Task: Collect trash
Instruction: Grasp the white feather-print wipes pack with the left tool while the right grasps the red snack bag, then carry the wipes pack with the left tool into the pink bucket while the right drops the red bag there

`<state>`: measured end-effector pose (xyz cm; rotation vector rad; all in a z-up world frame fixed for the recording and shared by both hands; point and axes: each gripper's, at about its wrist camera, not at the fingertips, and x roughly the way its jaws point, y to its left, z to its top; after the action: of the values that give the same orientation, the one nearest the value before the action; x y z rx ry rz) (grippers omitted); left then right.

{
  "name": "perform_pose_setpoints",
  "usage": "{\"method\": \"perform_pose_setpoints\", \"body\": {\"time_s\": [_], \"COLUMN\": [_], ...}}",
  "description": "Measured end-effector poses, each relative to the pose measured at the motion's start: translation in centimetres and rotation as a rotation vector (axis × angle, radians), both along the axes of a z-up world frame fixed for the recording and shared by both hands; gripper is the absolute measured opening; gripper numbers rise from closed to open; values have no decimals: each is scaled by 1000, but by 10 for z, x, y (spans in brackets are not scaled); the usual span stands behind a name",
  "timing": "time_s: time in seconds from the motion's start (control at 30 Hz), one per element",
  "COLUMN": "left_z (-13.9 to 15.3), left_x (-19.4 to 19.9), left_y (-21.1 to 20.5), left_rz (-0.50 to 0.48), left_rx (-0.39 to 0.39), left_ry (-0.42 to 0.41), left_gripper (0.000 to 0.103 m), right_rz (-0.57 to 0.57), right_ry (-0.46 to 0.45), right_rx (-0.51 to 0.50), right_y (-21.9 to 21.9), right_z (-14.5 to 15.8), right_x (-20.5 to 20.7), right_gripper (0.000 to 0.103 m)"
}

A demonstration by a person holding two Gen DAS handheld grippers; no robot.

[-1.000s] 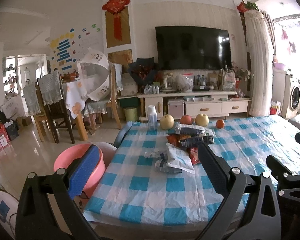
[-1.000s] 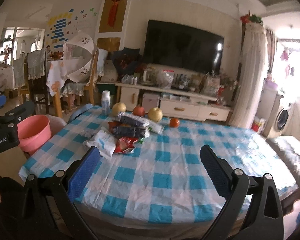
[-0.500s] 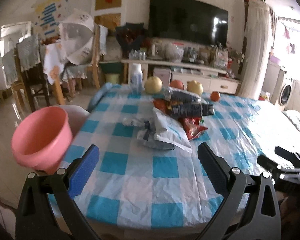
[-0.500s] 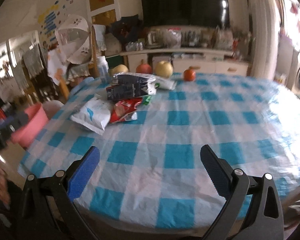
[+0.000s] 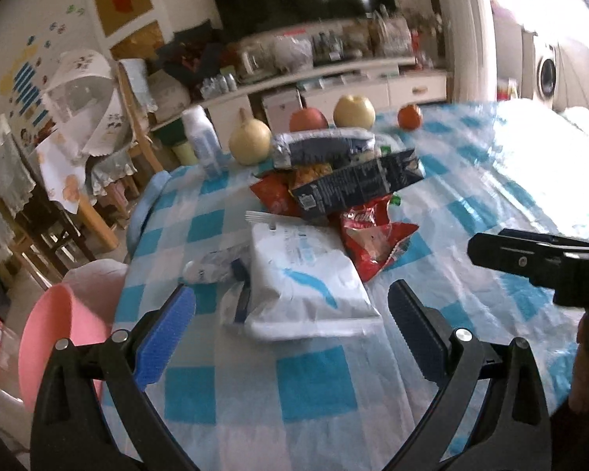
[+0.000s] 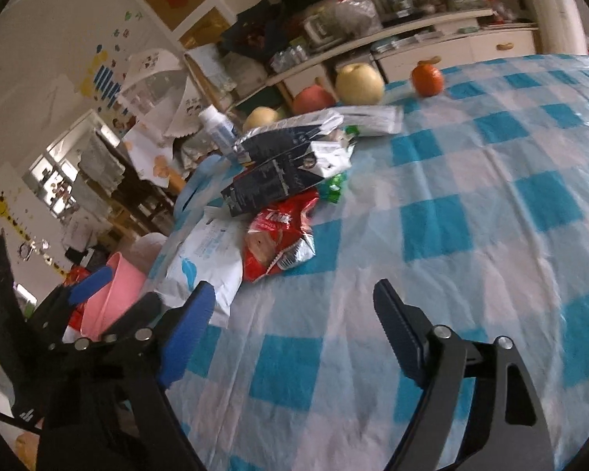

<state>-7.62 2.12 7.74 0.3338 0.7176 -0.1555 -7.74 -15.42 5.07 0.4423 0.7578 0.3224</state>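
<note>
A heap of trash lies on the blue-and-white checked table (image 5: 314, 384): a white wipes pack (image 5: 302, 282), a red snack wrapper (image 5: 373, 239), dark cartons (image 5: 357, 184) and a crumpled clear wrapper (image 5: 212, 267). My left gripper (image 5: 292, 292) is open, its fingers just short of the white pack, nothing between them. My right gripper (image 6: 294, 290) hovers over bare cloth to the right of the white pack (image 6: 204, 259) and red wrapper (image 6: 282, 235); its jaws are closing with nothing between them. A pink basin (image 5: 51, 337) sits off the table's left edge.
Two pears (image 5: 251, 143), an apple (image 5: 308, 119) and an orange (image 5: 410, 115) line the far edge, with a white bottle (image 5: 202, 137) at their left. Chairs and a covered dining table stand left; a cluttered TV cabinet lies behind.
Both grippers have dropped and moved forward toward the trash heap, tilting down and rolling. The heap now looms larger. The right jaws have narrowed a little.
</note>
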Motion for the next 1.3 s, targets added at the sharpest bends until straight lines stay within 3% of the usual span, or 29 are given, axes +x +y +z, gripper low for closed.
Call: {"method": "perform_pose_setpoints", "body": {"time_s": [0.13, 0.3, 0.83, 0.9, 0.93, 1.0, 1.07, 1.1, 1.3], "left_z": [-14, -29, -54, -53, -52, -50, -50, -49, -46], "left_x": [24, 44, 75, 77, 78, 80, 81, 81, 83], "left_y": [-8, -7, -5, -2, -1, 5, 11, 14, 34], "left_rz": [-2, -9, 3, 16, 21, 42, 58, 66, 103], "left_rx": [66, 89, 20, 0, -7, -39, -59, -70, -143], "left_ry": [45, 95, 176, 178, 179, 184, 181, 179, 188], "left_gripper": [99, 99, 99, 96, 89, 84, 81, 80, 76], "right_rz": [38, 72, 89, 84, 83, 80, 73, 75, 96], "right_ry": [30, 47, 97, 89, 84, 75, 68, 63, 62], "right_rx": [35, 35, -9, -29, -48, -114, -187, -212, -234], "right_y": [4, 17, 47, 51, 54, 63, 68, 70, 70], "right_z": [-7, -10, -24, -23, -23, -22, -22, -21, -20], "right_x": [25, 50, 96, 98, 98, 97, 96, 95, 95], "right_gripper": [82, 82, 83, 83, 83, 80, 66, 66, 58]}}
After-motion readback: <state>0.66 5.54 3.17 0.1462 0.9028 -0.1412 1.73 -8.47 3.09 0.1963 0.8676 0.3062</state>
